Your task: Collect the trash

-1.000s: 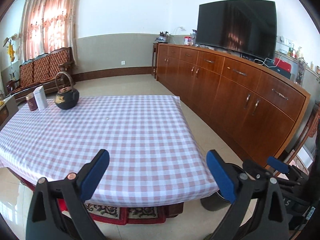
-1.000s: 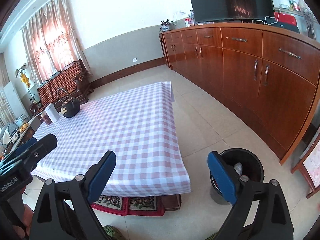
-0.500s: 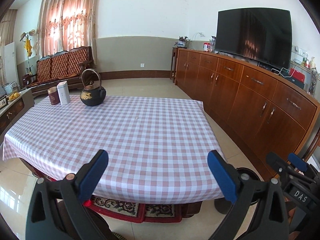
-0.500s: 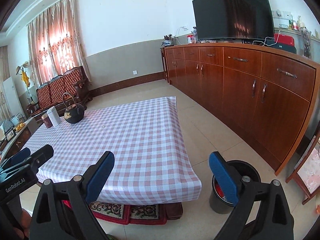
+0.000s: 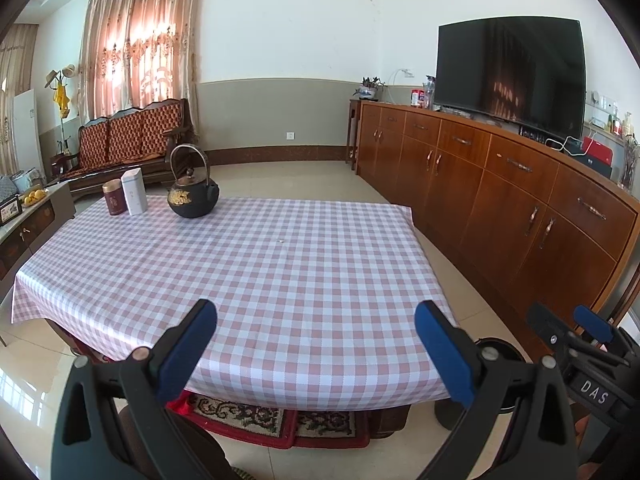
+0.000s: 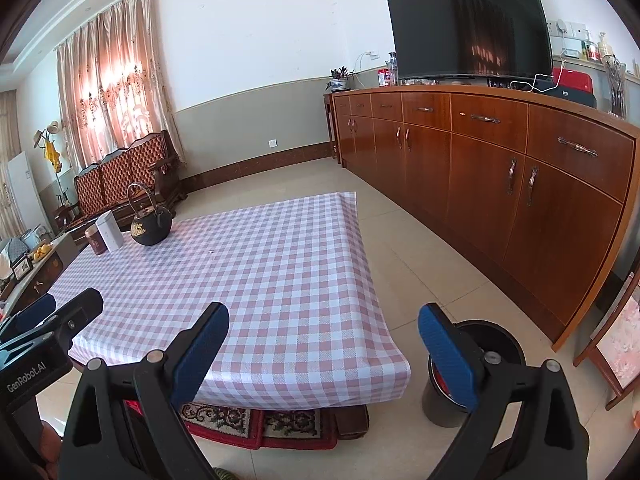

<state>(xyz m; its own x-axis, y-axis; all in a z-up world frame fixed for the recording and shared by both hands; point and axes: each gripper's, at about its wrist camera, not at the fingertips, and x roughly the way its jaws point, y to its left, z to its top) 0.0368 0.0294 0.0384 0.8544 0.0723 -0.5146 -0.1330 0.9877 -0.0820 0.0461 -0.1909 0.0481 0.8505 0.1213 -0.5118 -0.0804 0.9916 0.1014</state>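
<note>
Checked tablecloth (image 6: 256, 276) edge beside bin (image 6: 500, 344)

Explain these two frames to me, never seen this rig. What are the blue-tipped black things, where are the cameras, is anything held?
No robot here: a person carries a handheld two-finger gripper in each hand. Each gripper has a fisheye camera looking forward along its fingers, so the black arms with blue pads at the bottom of each picture are that gripper's own.

The left wrist view shows the left gripper, open and holding nothing; the right gripper pokes in at its right edge. The right wrist view shows the right gripper, also open and holding nothing.

Ahead is a low table with a checked cloth. At its far corner stand a black kettle, a white tin and a dark red tin. A tiny white speck lies mid-table. A dark trash bin stands on the floor beside the table's near right corner.
</note>
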